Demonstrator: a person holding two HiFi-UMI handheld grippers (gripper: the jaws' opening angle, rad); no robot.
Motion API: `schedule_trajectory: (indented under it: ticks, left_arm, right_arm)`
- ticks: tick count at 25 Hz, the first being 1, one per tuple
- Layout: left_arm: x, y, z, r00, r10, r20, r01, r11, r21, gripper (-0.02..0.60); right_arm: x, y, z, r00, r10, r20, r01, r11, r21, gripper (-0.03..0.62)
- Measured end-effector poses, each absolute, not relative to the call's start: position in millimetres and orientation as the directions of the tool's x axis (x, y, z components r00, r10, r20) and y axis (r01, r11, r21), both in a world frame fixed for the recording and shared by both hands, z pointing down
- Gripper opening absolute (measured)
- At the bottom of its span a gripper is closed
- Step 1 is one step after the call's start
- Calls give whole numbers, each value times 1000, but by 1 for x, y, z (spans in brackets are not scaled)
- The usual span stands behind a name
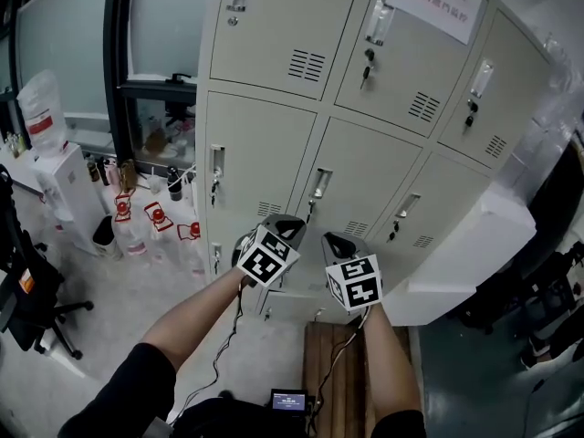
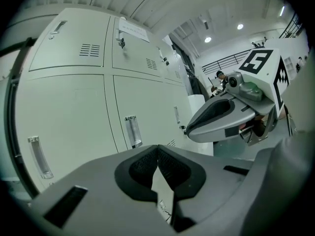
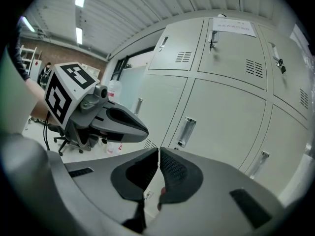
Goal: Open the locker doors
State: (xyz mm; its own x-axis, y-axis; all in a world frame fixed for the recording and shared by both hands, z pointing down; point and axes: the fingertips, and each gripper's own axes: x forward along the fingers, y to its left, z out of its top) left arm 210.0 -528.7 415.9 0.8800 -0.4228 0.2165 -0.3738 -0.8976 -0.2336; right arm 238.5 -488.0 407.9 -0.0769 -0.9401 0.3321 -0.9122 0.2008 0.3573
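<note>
- Head view: set high, faced steeply down past both forearms onto the locker bank and the floor; lockers near.
- Left gripper view: rode the left gripper, looked along its jaws at the doors from close by.
- Right gripper view: likewise, on the right gripper.
- Shared: all three took in the door with the paper notice; each gripper view caught the other gripper.

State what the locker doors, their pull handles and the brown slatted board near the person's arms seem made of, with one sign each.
Locker doors: likely painted sheet metal, pale matte grey; flat thin panels with punched vent slots.
Pull handles: probably polished metal, perhaps plastic; they glint brightly.
Brown slatted board: seemingly wood; lengthwise slats, dull brown tone.
</note>
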Motion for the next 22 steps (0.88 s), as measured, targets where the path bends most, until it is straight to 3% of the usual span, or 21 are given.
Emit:
schedule_trajectory:
  ticks: [12,22]
  left_arm:
    - [237,-543,364,858,-485,167,-441,-864,-245,18]
    - [245,-555,286,840,-537,76,-499,-820,-280,18]
  right_arm:
    - [269,-503,357,-110,-954,278,-856,233,462,38]
    - [267,-517,275,-180,-964,197,-724,266,636,38]
